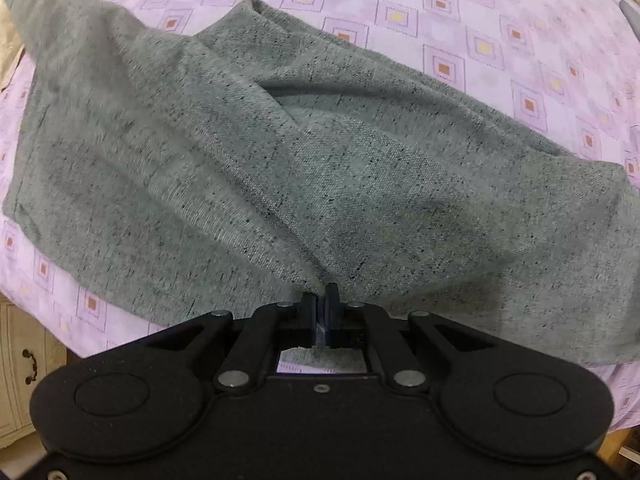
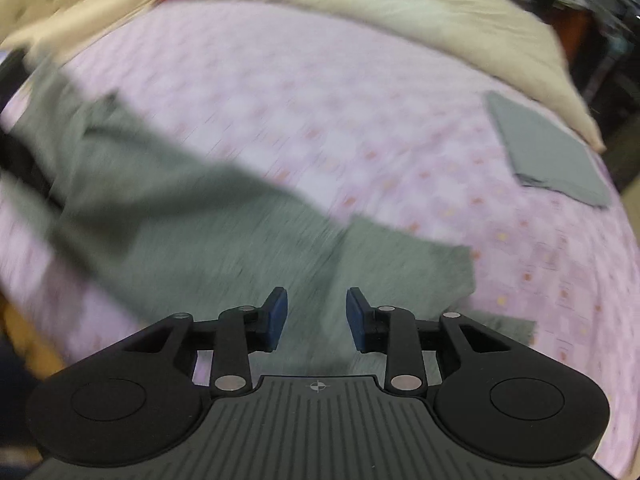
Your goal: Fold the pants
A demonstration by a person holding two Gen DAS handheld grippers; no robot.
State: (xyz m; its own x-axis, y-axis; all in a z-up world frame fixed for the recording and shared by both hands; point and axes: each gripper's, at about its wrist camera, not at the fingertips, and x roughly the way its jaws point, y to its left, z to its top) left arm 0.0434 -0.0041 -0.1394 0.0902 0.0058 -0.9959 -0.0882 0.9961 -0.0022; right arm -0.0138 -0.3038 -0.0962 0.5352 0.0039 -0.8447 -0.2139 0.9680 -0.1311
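Note:
Grey speckled pants (image 1: 280, 168) lie rumpled across a pink patterned bedsheet (image 1: 480, 40). My left gripper (image 1: 322, 300) is shut on a pinched fold of the pants' near edge and lifts it a little. In the blurred right wrist view the same pants (image 2: 180, 216) stretch from the left to the centre. My right gripper (image 2: 316, 312) is open and empty, just above the pants' near part, with blue pads (image 2: 276, 316) apart.
A folded grey cloth (image 2: 552, 152) lies at the far right of the bed. A cream blanket (image 2: 400, 8) is heaped along the far side. A wooden drawer unit (image 1: 20, 360) stands beside the bed at lower left.

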